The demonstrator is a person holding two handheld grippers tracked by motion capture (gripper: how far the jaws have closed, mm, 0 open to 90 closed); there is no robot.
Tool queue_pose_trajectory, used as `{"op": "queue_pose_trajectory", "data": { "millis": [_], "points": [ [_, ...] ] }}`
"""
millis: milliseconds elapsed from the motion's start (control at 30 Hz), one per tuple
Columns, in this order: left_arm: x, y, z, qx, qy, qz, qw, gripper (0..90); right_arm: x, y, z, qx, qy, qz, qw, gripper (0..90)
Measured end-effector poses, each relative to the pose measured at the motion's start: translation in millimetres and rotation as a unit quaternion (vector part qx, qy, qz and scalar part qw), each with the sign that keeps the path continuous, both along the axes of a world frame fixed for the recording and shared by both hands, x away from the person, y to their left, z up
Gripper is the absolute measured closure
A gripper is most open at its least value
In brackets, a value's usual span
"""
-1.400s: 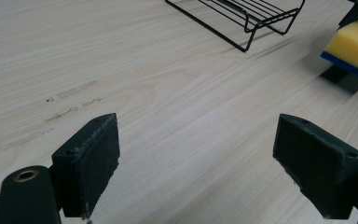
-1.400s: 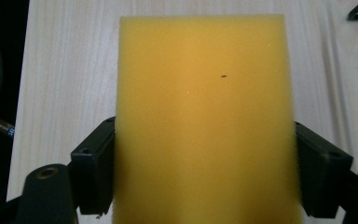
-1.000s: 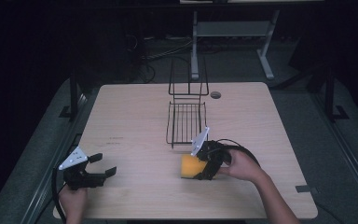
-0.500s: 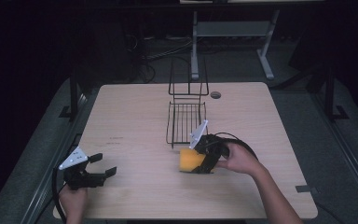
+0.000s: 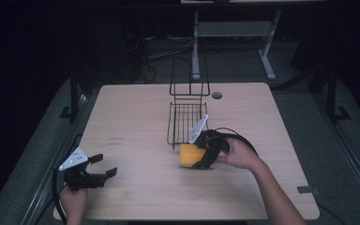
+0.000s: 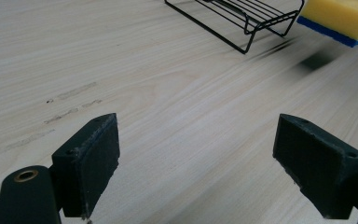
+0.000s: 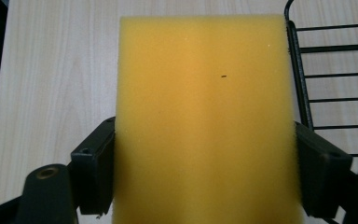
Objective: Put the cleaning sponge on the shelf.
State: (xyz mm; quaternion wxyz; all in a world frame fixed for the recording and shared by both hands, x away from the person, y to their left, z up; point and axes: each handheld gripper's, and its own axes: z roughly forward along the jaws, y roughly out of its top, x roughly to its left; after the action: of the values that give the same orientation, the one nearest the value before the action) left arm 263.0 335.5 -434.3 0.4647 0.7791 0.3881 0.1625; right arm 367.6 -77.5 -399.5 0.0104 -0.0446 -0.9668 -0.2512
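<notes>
right gripper (image 5: 201, 157) clamped on yellow sponge (image 7: 205, 116) across its short width, long axis pointing ahead, wire rack (image 5: 185, 123) just beyond and right of it; left gripper (image 6: 209, 168) wide open, empty, far off

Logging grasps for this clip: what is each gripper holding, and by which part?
Right gripper clamps the yellow foam sponge with blue backing across its two long side edges. Left gripper is open, holding nothing.

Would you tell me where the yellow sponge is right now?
In the high view, the sponge sits clamped in the right gripper, right of table centre, just before the wire rack.
</notes>
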Motion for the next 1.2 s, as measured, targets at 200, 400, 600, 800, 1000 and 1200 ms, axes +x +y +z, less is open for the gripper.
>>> {"op": "queue_pose_trajectory", "data": {
  "millis": [200, 400, 600, 800, 1000, 1200],
  "points": [
    [-0.2, 0.8, 0.4, -0.001, -0.001, 0.000, 1.0000, 14.1, 3.2, 3.2, 3.5, -0.004, -0.002, -0.001, 1.0000, 21.4],
    [-0.3, 1.1, 0.5, -0.002, -0.001, 0.001, 1.0000, 14.1, 8.1, 6.5, 5.5, 0.001, -0.009, 0.007, 0.9999, 21.4],
    [-0.2, 0.9, 0.6, -0.001, -0.001, 0.000, 1.0000, 14.1, 13.7, 8.6, 7.6, -0.002, -0.009, 0.001, 1.0000, 21.4],
    [-0.2, 1.1, 0.6, -0.002, -0.001, 0.000, 1.0000, 14.1, 20.4, 13.0, 9.3, -0.007, -0.010, 0.004, 0.9999, 21.4],
    [0.0, 1.7, 0.2, -0.003, -0.002, 0.001, 1.0000, 14.1, 29.1, 15.4, 11.2, -0.008, -0.009, 0.000, 0.9999, 21.4],
    [0.1, 1.8, 0.1, -0.005, -0.001, 0.002, 1.0000, 14.0, 36.8, 17.4, 13.8, -0.006, -0.009, -0.001, 0.9999, 21.4]
  ]
}}
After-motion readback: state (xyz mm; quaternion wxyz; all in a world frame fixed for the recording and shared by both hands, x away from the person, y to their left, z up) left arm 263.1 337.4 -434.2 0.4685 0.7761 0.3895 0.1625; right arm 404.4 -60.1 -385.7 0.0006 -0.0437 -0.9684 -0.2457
